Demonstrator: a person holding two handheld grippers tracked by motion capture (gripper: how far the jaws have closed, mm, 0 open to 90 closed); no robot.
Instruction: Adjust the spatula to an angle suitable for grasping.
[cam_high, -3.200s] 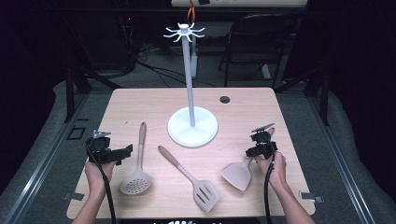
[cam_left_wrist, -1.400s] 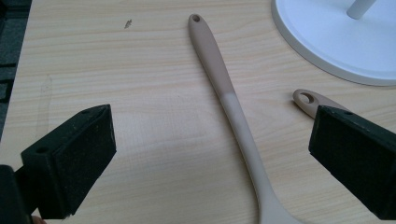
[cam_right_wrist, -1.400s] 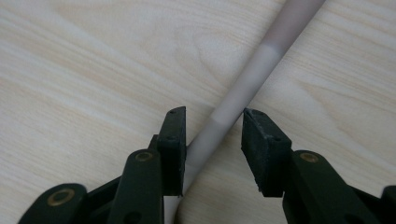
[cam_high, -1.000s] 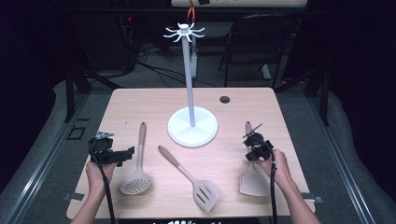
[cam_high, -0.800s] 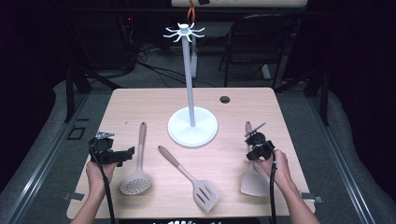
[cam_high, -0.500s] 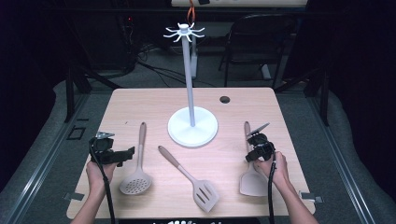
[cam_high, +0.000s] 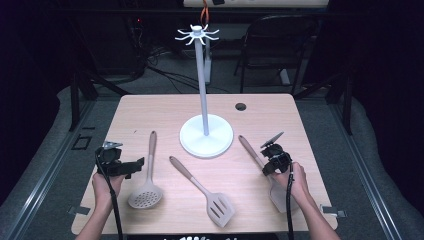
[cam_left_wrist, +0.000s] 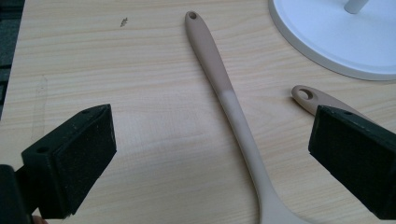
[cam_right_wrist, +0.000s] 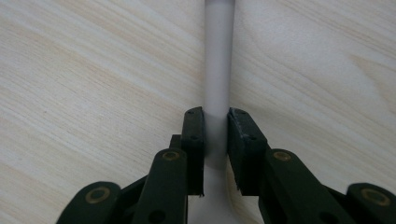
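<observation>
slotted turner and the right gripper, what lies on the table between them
Bare wood. In the high view nothing lies between the slotted turner and the right gripper, whose jaws have just been closing on the solid spatula handle.

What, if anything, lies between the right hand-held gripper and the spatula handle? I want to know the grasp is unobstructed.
Nothing visible does. The right hand-held gripper has its jaws on either side of the spatula handle, pads against it; they have just been closing. Around it lies bare table.
</observation>
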